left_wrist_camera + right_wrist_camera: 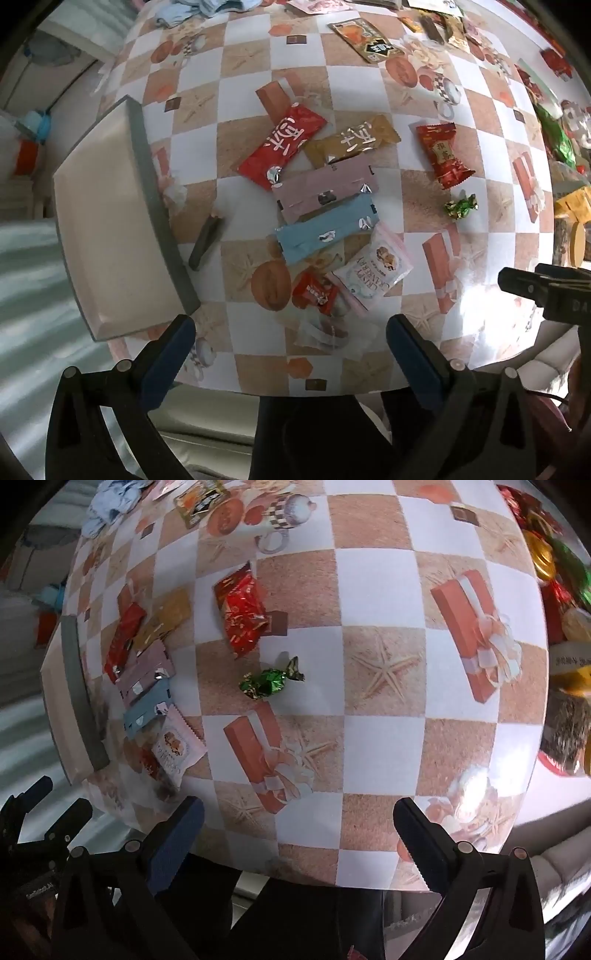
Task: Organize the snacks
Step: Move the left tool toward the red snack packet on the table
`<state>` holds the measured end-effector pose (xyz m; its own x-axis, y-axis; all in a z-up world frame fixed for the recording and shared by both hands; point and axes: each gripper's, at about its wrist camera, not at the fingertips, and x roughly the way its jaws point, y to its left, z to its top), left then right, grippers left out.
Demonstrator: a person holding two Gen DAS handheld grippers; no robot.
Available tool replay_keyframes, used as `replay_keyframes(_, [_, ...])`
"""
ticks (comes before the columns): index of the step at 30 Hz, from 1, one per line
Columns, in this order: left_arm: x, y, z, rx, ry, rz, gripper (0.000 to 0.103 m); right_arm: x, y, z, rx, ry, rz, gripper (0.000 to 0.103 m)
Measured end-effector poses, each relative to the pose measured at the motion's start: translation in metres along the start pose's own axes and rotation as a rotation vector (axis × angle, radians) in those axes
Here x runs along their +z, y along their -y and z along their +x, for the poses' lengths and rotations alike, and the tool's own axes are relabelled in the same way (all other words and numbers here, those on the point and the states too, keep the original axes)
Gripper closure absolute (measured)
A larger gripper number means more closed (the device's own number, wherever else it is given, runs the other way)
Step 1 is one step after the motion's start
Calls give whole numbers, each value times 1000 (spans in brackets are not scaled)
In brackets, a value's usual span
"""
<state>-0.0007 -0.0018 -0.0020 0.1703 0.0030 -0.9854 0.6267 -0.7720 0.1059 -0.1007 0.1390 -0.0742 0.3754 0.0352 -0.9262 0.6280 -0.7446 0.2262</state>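
Both grippers hang open and empty over the snack-strewn table.

My left gripper [290, 343] faces the overlapping packets; the blue packet [327, 230] lies ahead, the tray [110, 229] to its left. My right gripper [299, 823] faces the green candy [267, 681]. I judge a pinch into that pile could snag two wrappers; the candy may skid.

Tray [110, 229] left of snack pile [321, 206]; candy [460, 207] right

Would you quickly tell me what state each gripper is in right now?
Left gripper: open, holding nothing.
Right gripper: open, holding nothing.
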Motion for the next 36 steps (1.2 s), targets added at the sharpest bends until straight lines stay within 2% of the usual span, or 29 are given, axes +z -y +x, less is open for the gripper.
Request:
replay_keyframes(7, [16, -5, 15, -15, 0, 94, 0, -19, 8, 6, -13, 21, 157, 0])
replay_keyframes(11, [17, -18, 26, -28, -13, 157, 0, -28, 7, 14, -19, 4, 237, 0])
replay_keyframes(13, [16, -22, 27, -54, 15, 160, 0, -35, 3, 21, -26, -20, 270, 0])
replay_keyframes(17, [21, -38, 21, -50, 66, 143, 0, -40, -11, 26, -76, -2, 294, 0])
replay_keyframes(20, [25, -49, 18, -70, 70, 116, 0, -34, -21, 20, -84, 18, 275, 0])
replay_keyframes(26, [24, -61, 20, -89, 62, 81, 0, -30, -37, 27, -66, -2, 253, 0])
replay_keyframes(32, [22, -59, 29, -90, 36, 81, 0, -27, -19, 29, -63, -31, 290, 0])
replay_keyframes(36, [21, -57, 30, -67, 54, 98, 0, -25, -14, 30, -71, -54, 293, 0])
